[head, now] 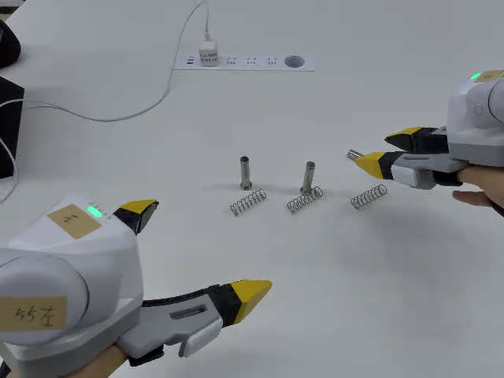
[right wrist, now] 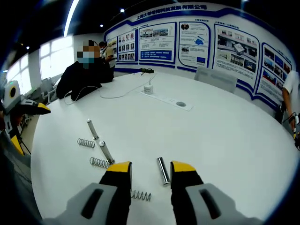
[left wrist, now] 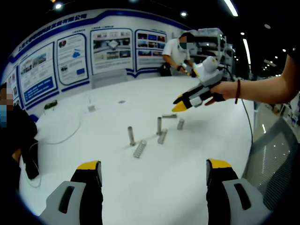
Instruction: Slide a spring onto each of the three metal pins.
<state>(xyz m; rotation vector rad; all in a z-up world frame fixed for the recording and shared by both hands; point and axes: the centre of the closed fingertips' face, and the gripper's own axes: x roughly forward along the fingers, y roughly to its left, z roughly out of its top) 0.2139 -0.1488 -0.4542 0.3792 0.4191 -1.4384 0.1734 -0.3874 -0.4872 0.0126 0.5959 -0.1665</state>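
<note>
A short silver metal pin (right wrist: 162,170) lies lengthwise in the gap between the jaws of the right gripper (right wrist: 151,168), close against the inner face of its right-hand jaw. These yellow-tipped jaws are spread wider than the pin, and whether the pin rests on the white desk (head: 354,299) cannot be told. A coiled steel spring (head: 368,196) lies flat on the desk just under the same jaws. Out to their left stand a nearer upright pin (head: 308,176) and a farther upright pin (head: 246,172), with a second spring (head: 305,199) and a third spring (head: 248,201) lying at their feet. No spring is on a pin. The left gripper (head: 197,250) is well apart from all this, its jaws spread wide with nothing between them, the pins ahead of their tips. Beyond the pins lies a white power strip (head: 244,61) with a white charger (head: 208,53) plugged in.
</note>
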